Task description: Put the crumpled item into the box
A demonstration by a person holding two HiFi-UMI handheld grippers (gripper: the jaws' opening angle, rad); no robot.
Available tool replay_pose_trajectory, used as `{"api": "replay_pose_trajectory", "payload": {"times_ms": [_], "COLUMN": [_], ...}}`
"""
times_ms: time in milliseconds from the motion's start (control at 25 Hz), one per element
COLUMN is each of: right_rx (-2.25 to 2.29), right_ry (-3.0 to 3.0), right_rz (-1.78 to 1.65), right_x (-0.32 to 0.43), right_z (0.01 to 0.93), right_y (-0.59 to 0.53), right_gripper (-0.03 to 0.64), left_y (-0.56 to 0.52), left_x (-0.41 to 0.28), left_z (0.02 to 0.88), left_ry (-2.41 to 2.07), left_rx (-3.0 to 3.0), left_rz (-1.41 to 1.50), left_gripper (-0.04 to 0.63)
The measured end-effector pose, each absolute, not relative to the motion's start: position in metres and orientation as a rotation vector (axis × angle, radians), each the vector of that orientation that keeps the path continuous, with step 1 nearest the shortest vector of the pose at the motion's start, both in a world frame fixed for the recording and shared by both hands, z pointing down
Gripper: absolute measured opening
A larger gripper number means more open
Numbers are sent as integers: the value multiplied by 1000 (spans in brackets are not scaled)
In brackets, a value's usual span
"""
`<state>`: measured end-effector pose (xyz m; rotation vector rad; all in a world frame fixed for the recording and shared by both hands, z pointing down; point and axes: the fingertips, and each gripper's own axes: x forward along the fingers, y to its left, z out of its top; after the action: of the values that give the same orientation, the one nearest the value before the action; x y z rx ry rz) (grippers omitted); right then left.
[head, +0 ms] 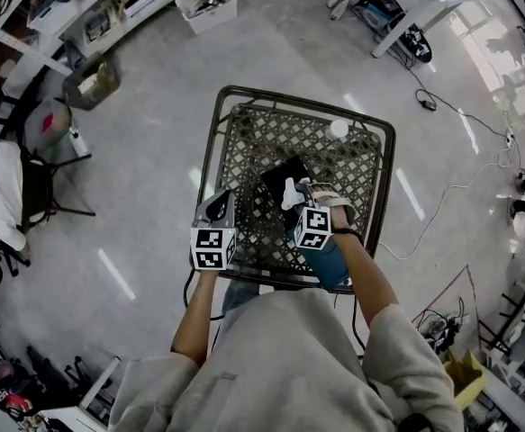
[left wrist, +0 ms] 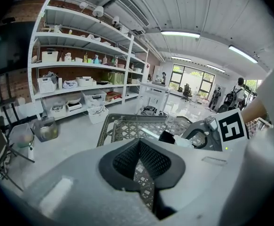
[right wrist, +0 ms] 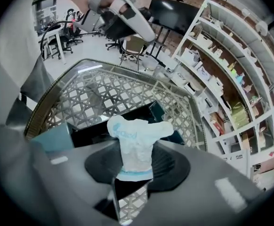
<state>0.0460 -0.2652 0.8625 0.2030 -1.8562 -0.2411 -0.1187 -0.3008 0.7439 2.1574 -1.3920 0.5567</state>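
My right gripper [right wrist: 135, 169] is shut on a crumpled white item with blue print [right wrist: 136, 145], which sticks up out of the pads. Right under it lies an open black box [right wrist: 92, 130] with a teal side [right wrist: 52, 138], resting on a wire-mesh table [right wrist: 104, 95]. In the head view the crumpled item [head: 291, 193] hangs over the box [head: 278, 178] near the table's middle. My left gripper [head: 218, 208] hovers to the left of the box, its tips together with nothing between them [left wrist: 138, 160]. From the left gripper view the right gripper [left wrist: 206, 136] is at the right.
A small white round thing [head: 338, 129] lies on the mesh at the far right. The table's metal rim [head: 244, 92] runs all round. Shelves, a white crate [head: 206, 5] and a green bin [head: 91, 80] stand beyond on the floor; cables [head: 442, 196] trail at the right.
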Motion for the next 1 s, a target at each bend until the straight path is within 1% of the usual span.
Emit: {"api": "replay_pose_trajectory", "payload": {"times_ms": [320,520,840,920,1000], "right_rx": [159,114,111,116,109], "right_ry": [-1828,-1767,-1751,-1770,-1781], "right_rz": [-172,-154,-145,-128,-117], "right_x": [34,40,38,36,33], "right_z": [886,905,911,910,909], "right_y": [-274,-274,-274,-273,-273], "right_gripper": [132,132,135,151,191], "left_y": [-298,-296,-296,-295,-295], "left_x": [-126,-131,-133,-134,-135], "left_z": [752,754,751,751,752], "left_ry": [-1394,-1398,-1404,-1405,-1403], "left_rx": [2131,2122,2121,2122,2123], "left_rz": [568,576,577,578,580], "left_gripper": [5,5,5,5,5]}}
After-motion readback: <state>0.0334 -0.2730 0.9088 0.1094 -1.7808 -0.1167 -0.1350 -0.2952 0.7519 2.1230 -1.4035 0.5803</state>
